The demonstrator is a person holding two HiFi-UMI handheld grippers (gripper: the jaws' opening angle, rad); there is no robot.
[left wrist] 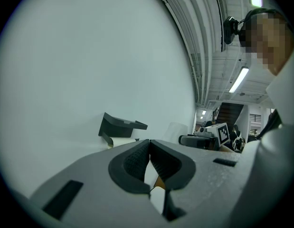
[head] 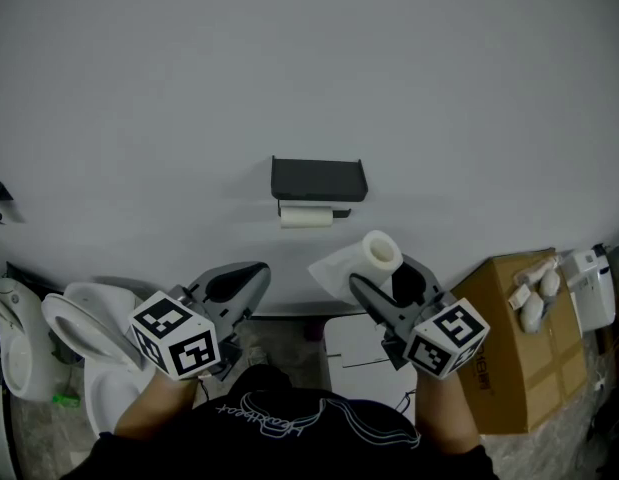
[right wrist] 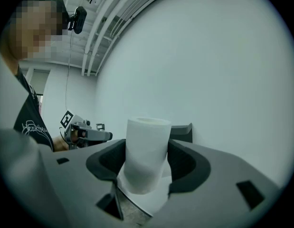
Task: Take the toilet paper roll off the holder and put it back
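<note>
Presently my right gripper (head: 381, 270) is clamped on the white cylindrical toilet paper roll (head: 381, 249), held upright, clear of the black wall-mounted holder (head: 318, 179). My left gripper (head: 257, 271) is closed on nothing. Removal looks done; rehanging remains.

The place looked like a bathroom mock-up set inside a large industrial hall or lab, not a real home washroom. A plain white wall (head: 309, 68) carried a black paper holder (head: 318, 179), and a white toilet (head: 84, 320) stood at the lower left. Against that, a cardboard box (head: 524, 343) sat low at the right. Overhead ran bare ceiling pipes (left wrist: 196, 46) and strip lights (left wrist: 238, 80), with a dark staircase (left wrist: 231, 113) farther off.
</note>
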